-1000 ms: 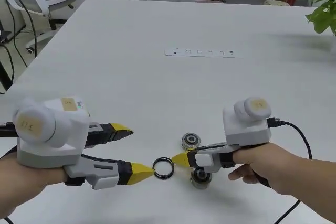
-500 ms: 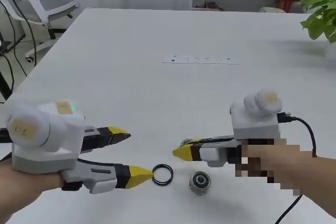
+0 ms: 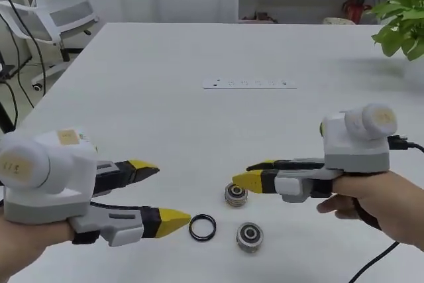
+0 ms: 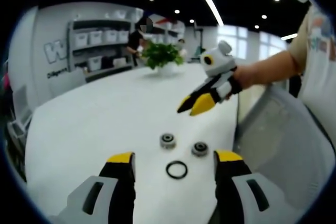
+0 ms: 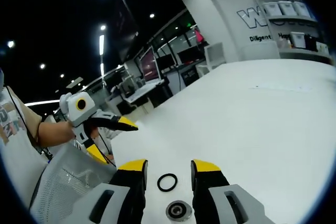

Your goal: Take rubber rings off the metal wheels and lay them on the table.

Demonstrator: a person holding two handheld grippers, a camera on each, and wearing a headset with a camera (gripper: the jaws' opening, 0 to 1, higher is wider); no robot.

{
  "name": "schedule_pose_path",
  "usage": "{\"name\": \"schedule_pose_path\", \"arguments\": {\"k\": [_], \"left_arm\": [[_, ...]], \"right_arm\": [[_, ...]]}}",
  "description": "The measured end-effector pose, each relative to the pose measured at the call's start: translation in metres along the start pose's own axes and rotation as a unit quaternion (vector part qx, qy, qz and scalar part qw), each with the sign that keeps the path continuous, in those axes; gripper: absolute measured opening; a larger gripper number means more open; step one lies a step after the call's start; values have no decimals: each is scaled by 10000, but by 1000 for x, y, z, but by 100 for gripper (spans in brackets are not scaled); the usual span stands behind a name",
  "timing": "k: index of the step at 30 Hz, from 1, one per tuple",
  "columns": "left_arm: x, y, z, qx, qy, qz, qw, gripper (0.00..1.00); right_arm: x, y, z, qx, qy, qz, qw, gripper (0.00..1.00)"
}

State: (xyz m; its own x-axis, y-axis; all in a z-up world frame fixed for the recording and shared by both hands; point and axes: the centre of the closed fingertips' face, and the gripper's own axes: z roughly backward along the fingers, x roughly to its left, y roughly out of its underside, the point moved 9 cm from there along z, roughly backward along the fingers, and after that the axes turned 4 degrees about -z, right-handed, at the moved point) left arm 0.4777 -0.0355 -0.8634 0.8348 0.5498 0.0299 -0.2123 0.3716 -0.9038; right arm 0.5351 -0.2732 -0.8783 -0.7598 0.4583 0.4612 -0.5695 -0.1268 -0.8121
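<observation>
Right tool [image 3: 244,175] lifted clear of wheel [image 3: 250,235] | jaws apart, left tool [image 3: 169,193] too | black ring [image 3: 203,227] flat on table [image 3: 199,117]

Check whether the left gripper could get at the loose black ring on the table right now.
Probably yes. The left gripper is open, and the black ring lies flat just beyond its lower tip, with nothing between. The metal wheels sit past it.

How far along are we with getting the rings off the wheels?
Done: one rubber ring lies flat on the table beside the near wheel and far wheel. In hand: nothing; left claw and right claw are open, empty. Left: both wheels; whether either carries a ring is too small to tell.
</observation>
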Motion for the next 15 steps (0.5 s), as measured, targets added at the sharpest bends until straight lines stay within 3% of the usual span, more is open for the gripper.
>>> {"name": "schedule_pose_path", "arguments": {"k": [8, 15], "left_arm": [[-2, -5, 7, -83, -99, 56, 9999, 63], [-7, -7, 12, -144, -155, 124, 9997, 64]], "right_arm": [[14, 0, 29, -187, 108, 285, 9994, 42], [21, 9, 50, -92, 305, 663, 9973, 51]]}}
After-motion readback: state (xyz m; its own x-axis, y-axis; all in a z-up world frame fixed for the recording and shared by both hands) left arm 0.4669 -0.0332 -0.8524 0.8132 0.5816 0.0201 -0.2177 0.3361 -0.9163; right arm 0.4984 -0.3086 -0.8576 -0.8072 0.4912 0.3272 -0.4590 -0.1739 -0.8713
